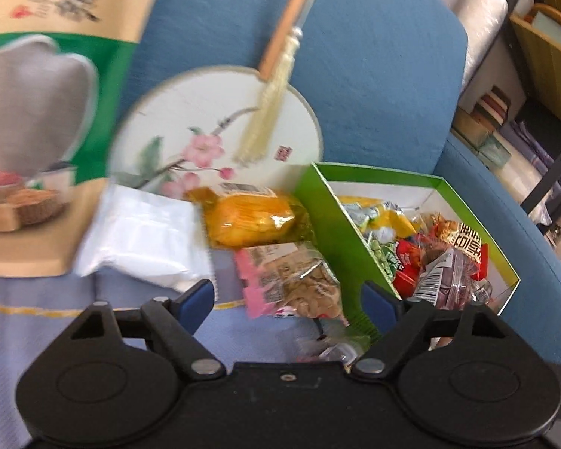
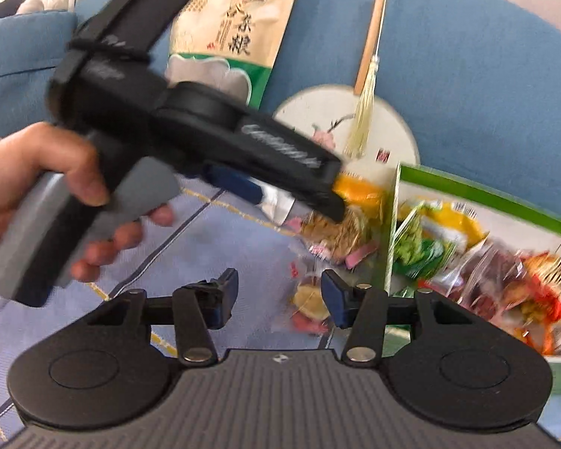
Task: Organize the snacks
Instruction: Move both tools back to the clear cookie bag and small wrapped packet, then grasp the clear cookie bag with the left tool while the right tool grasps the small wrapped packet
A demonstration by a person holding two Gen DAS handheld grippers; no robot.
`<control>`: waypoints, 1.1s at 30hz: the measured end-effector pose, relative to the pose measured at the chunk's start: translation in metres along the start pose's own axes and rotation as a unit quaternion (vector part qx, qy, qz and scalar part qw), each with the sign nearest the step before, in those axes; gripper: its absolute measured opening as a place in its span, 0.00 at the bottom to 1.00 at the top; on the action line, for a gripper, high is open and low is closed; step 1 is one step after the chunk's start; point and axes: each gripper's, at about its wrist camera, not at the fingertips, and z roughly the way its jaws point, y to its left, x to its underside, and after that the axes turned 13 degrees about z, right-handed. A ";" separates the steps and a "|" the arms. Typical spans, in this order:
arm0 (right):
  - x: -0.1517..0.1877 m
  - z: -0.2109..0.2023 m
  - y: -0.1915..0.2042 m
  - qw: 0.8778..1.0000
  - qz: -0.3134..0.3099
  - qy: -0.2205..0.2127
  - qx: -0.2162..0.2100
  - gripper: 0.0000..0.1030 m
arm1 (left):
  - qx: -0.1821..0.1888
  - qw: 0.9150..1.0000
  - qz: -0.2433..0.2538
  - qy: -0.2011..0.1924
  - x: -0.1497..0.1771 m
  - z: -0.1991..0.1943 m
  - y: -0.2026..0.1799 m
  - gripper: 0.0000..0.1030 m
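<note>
Item: loose snacks on the sofa beside my green box (image 1: 319,202), already part-filled. My left gripper (image 1: 288,297) hangs over the pink-edged packet (image 1: 291,280), jaws spread, holding nothing. My right gripper (image 2: 280,299), jaws likewise spread and holding nothing, waits near the box wall.

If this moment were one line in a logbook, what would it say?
task: organize snacks | left gripper: open, over pink snack packet | right gripper: open, empty | green box: part-filled | loose: orange packet, white packet

Green box (image 1: 319,202) wall blocks rt; lt cloth (image 1: 37,321) free
</note>
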 end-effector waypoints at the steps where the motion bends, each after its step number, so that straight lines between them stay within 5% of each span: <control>1: 0.002 -0.001 -0.002 1.000 0.001 0.000 0.001 0.80 | 0.001 1.000 0.001 0.002 -0.001 0.007 -0.001 1.00; 4: 0.007 -0.006 -0.006 1.000 -0.004 0.001 0.009 0.80 | -0.001 1.000 -0.005 0.009 -0.004 0.028 -0.002 0.96; 5: 0.008 -0.007 -0.008 1.000 -0.004 0.002 0.010 0.80 | -0.004 1.000 -0.007 0.015 -0.005 0.035 -0.001 0.79; 8: 0.011 -0.007 -0.010 1.000 -0.003 0.009 0.007 0.79 | -0.006 1.000 0.003 0.022 0.001 0.043 -0.001 0.53; 10: 0.011 -0.005 -0.007 1.000 -0.005 0.006 0.014 0.79 | -0.001 1.000 0.008 0.026 0.005 0.037 -0.002 0.48; 26: 0.015 0.047 0.010 0.992 0.070 0.023 0.104 0.85 | -0.061 0.998 0.002 0.028 0.066 -0.055 0.023 0.55; 29: 0.015 0.045 0.008 0.992 0.074 0.023 0.098 0.69 | -0.063 0.998 -0.001 0.028 0.067 -0.056 0.022 0.57; 33: 0.016 0.034 0.013 0.995 0.071 0.026 0.066 0.67 | -0.063 0.998 -0.001 0.030 0.068 -0.059 0.023 0.58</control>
